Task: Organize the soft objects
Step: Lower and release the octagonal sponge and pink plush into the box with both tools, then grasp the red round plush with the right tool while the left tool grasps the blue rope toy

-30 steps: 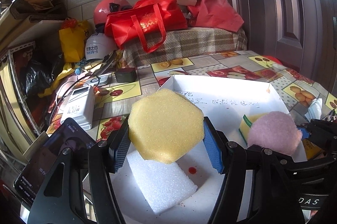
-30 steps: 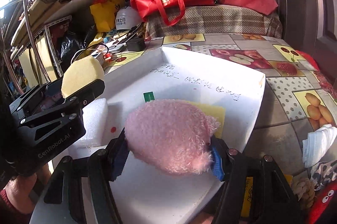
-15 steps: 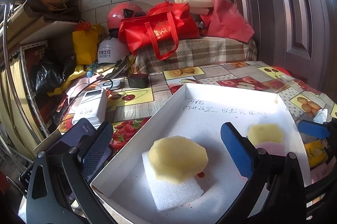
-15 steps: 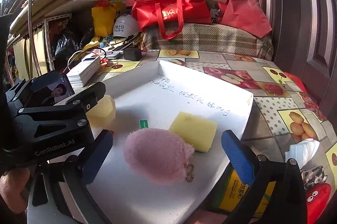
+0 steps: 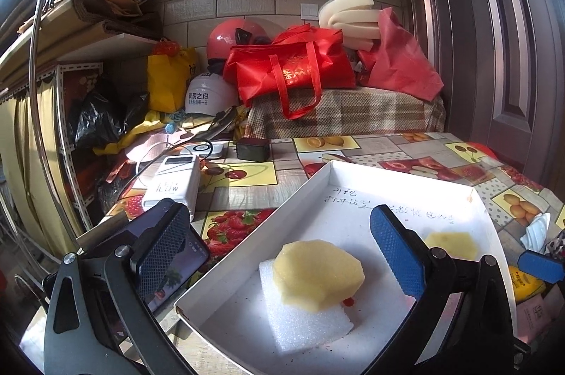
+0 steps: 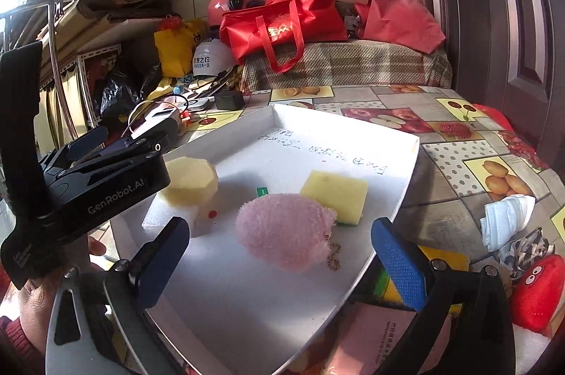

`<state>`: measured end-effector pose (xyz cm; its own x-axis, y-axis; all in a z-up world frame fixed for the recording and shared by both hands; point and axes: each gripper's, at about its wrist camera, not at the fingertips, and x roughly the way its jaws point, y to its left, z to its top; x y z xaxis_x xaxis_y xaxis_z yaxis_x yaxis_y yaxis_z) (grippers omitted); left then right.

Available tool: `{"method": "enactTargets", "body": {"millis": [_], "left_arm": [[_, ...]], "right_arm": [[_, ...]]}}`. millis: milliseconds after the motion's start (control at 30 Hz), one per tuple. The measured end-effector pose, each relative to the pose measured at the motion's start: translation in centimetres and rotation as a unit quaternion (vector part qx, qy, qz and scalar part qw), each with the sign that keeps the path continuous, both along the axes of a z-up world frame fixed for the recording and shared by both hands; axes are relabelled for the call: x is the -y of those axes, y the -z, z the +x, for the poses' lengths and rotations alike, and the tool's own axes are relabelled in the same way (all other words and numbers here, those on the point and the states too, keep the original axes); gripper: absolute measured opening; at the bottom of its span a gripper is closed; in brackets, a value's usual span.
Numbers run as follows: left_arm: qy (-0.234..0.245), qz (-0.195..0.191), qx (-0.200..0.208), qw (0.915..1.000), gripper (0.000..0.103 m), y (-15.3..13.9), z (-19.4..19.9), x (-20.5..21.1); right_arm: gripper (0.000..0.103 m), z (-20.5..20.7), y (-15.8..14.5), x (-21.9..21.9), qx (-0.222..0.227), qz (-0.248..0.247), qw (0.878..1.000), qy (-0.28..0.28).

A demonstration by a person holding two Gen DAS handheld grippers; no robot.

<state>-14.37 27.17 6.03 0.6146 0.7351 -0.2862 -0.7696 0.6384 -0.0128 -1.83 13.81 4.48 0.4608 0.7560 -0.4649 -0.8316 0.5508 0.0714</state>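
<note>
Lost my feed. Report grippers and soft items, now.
Left gripper and right gripper open, empty. Yellow sponge sits on white foam; pink plush inside white box. Nothing blocking.

Two black hand-held claws with blue pads

The right claw (image 6: 279, 255) has matte black arms, silver screws and blue textured pads (image 6: 397, 263); the left claw (image 5: 279, 246) looks the same, its body lettered "GenRobot.AI" in grey; a red sleeve (image 6: 14, 339) shows.

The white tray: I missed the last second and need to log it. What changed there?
Both grippers have just opened and let go: the left gripper dropped the yellow octagonal sponge onto the white foam block, the right gripper the pink plush. The tray and rectangular sponge stayed.
</note>
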Motion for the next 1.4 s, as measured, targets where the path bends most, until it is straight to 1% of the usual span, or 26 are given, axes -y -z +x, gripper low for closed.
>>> {"method": "enactTargets", "body": {"millis": [67, 167, 233, 300, 367, 467, 567, 633, 667, 733, 767, 833, 867, 933, 967, 1000, 1033, 1067, 1100, 1167, 1200, 1233, 1267, 1333, 1400], "left_arm": [[-0.002, 0.0, 0.007, 1.0, 0.103, 0.0, -0.3, 0.0], [0.005, 0.005, 0.011, 0.9999, 0.103, -0.1, -0.5, 0.6], [0.012, 0.01, 0.008, 0.9998, 0.103, -0.1, -0.5, 1.1], [0.021, 0.012, 0.006, 0.9997, 0.103, -0.1, -0.5, 1.9], [0.037, 0.009, 0.005, 0.9992, 0.103, -0.1, -0.4, 2.8], [0.07, 0.008, 0.002, 0.9975, 0.103, 0.0, -0.3, 4.7], [0.112, 0.007, -0.007, 0.9936, 0.103, 0.0, 0.0, 7.1], [0.144, 0.008, -0.018, 0.9893, 0.103, 0.1, 0.4, 8.8], [0.163, 0.007, -0.024, 0.9863, 0.103, 0.2, 0.6, 9.7], [0.213, -0.001, -0.041, 0.9761, 0.103, 0.3, 1.3, 11.7], [0.242, -0.007, -0.048, 0.969, 0.103, 0.5, 1.7, 12.7], [0.302, -0.021, -0.068, 0.9505, 0.103, 0.7, 2.6, 15.0], [0.329, -0.027, -0.079, 0.9405, 0.103, 0.9, 3.1, 16.2], [0.394, -0.042, -0.108, 0.9116, 0.103, 1.4, 4.1, 19.0], [0.423, -0.046, -0.123, 0.8964, 0.103, 1.6, 4.6, 20.4], [0.445, -0.042, -0.142, 0.8834, 0.103, 1.9, 5.2, 22.0], [0.452, -0.031, -0.162, 0.8768, 0.103, 2.1, 5.7, 23.4], [0.452, -0.017, -0.185, 0.8727, 0.103, 2.5, 6.4, 24.7], [0.451, -0.005, -0.208, 0.8681, 0.103, 2.9, 7.0, 25.8], [0.451, 0.006, -0.245, 0.8584, 0.103, 3.7, 8.2, 27.2], [0.45, 0.009, -0.258, 0.8548, 0.103, 4.0, 8.6, 27.6], [0.448, 0.011, -0.266, 0.8533, 0.103, 4.2, 8.9, 27.8], [0.445, 0.011, -0.27, 0.8534, 0.103, 4.4, 9.0, 27.8], [0.441, 0.005, -0.267, 0.8567, 0.103, 4.3, 9.0, 27.5], [0.439, -0.009, -0.262, 0.8592, 0.103, 4.4, 8.9, 26.9]], "right_arm": [[0.103, -1.3, -0.2, 0.6, 0.016, 0.01, 1.0, -0.011], [0.103, -3.8, -0.9, 1.8, 0.067, 0.034, 0.996, -0.037], [0.103, -5.3, -1.1, 2.5, 0.094, 0.041, 0.993, -0.061], [0.103, -6.2, -1.1, 3.1, 0.101, 0.037, 0.991, -0.081], [0.103, -6.4, -1.1, 3.9, 0.097, 0.038, 0.99, -0.094], [0.103, -5.5, -1.3, 5.6, 0.088, 0.047, 0.991, -0.089], [0.103, -3.6, -1.7, 8.3, 0.084, 0.068, 0.992, -0.065], [0.103, -2.0, -2.1, 10.7, 0.093, 0.086, 0.991, -0.043], [0.103, -1.0, -2.3, 12.0, 0.102, 0.092, 0.99, -0.024], [0.103, 1.4, -2.5, 14.3, 0.105, 0.095, 0.99, 0.017], [0.103, 3.1, -2.6, 15.5, 0.094, 0.094, 0.99, 0.04], [0.103, 6.6, -2.2, 17.5, 0.054, 0.09, 0.992, 0.077], [0.103, 8.4, -1.9, 18.4, 0.023, 0.086, 0.992, 0.091], [0.103, 11.4, -1.2, 19.8, -0.031, 0.077, 0.99, 0.114], [0.103, 12.5, -0.8, 20.3, -0.056, 0.075, 0.989, 0.116], [0.103, 13.3, -0.4, 20.7, -0.076, 0.075, 0.987, 0.116], [0.103, 13.8, -0.1, 21.1, -0.093, 0.076, 0.986, 0.114], [0.101, 14.2, 0.2, 21.2, -0.107, 0.077, 0.985, 0.11], [0.097, 14.4, 0.4, 21.3, -0.117, 0.078, 0.984, 0.107], [0.091, 14.3, 0.8, 21.2, -0.128, 0.074, 0.984, 0.098], [0.091, 14.2, 0.9, 20.9, -0.131, 0.069, 0.985, 0.095], [0.091, 14.2, 0.9, 20.7, -0.132, 0.065, 0.985, 0.092], [0.09, 14.1, 0.9, 20.7, -0.132, 0.065, 0.985, 0.088], [0.09, 14.0, 1.0, 20.3, -0.132, 0.059, 0.986, 0.079], [0.09, 13.9, 1.2, 19.7, -0.139, 0.051, 0.987, 0.07]]}}
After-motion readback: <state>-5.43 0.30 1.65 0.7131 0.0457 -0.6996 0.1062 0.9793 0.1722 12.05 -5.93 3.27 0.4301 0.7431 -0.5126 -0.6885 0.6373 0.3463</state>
